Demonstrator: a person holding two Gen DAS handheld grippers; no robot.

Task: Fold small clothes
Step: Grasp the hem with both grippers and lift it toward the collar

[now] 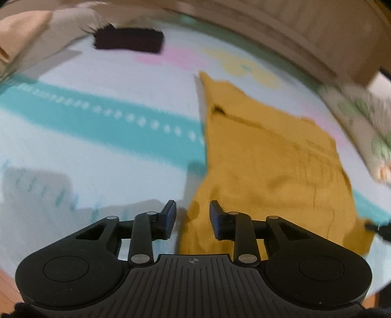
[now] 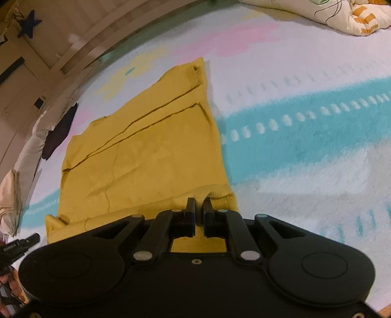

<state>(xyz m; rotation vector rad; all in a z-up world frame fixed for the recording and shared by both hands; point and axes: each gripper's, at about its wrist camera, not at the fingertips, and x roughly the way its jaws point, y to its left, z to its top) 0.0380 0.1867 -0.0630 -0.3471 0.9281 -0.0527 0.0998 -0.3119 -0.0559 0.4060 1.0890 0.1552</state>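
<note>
Right gripper (image 2: 199,208): fingers are seen pressed nearly together on a raised fold at the near hem of the yellow garment (image 2: 146,146), so the cloth is pinched. Left gripper (image 1: 193,212): fingers are held spread, with the garment's near edge seen between and beyond them; contact cannot be told through blur. The garment is laid mostly flat on a white rug (image 2: 305,171) with a teal band, extending toward 12 o'clock in the right view. A dark folded cloth (image 1: 128,40) is noted far off at 11 o'clock in the left view. A patterned quilt (image 2: 342,17) is seen at 1 o'clock in the right view.
</note>
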